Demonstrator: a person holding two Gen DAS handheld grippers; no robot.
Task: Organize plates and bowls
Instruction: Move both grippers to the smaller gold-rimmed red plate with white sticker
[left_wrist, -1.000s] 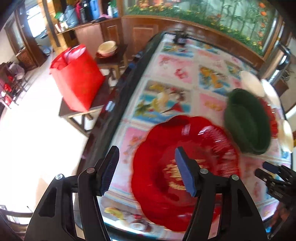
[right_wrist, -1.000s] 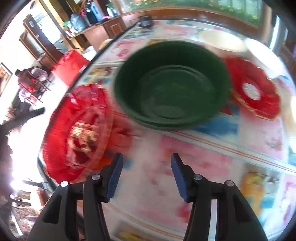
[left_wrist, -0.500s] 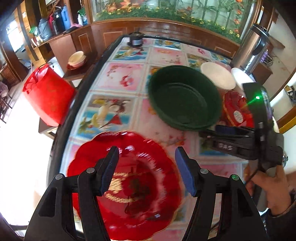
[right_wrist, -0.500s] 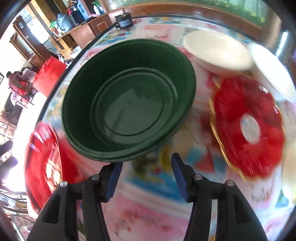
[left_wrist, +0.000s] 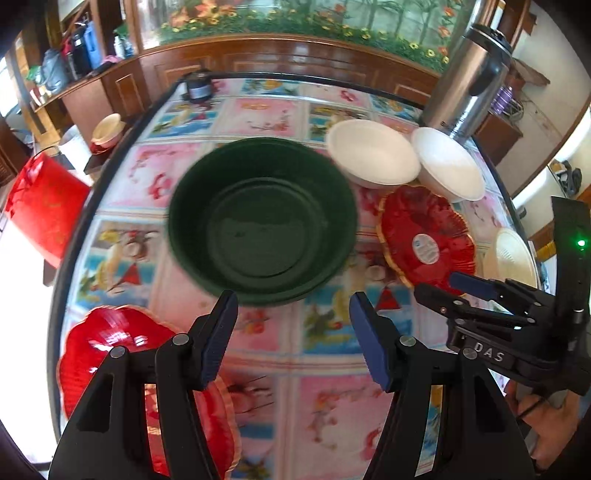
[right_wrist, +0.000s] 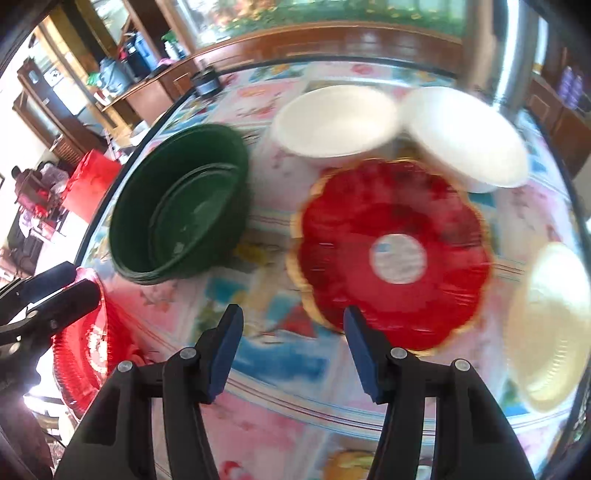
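Both grippers empty, jaws parted: left gripper (left_wrist: 291, 332) before deep green plastic bowl (left_wrist: 262, 221); right gripper (right_wrist: 291, 347) nearing scalloped red plate (right_wrist: 391, 254). Its near rim is best straddled before closing.

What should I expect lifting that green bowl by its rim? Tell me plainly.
The green bowl looks like thin moulded plastic, so probably light and a bit flexible at the rim. A second one seems nested inside; they may lift together or separate. Its glossy surface could slip, though the wide flat base should resist tipping.
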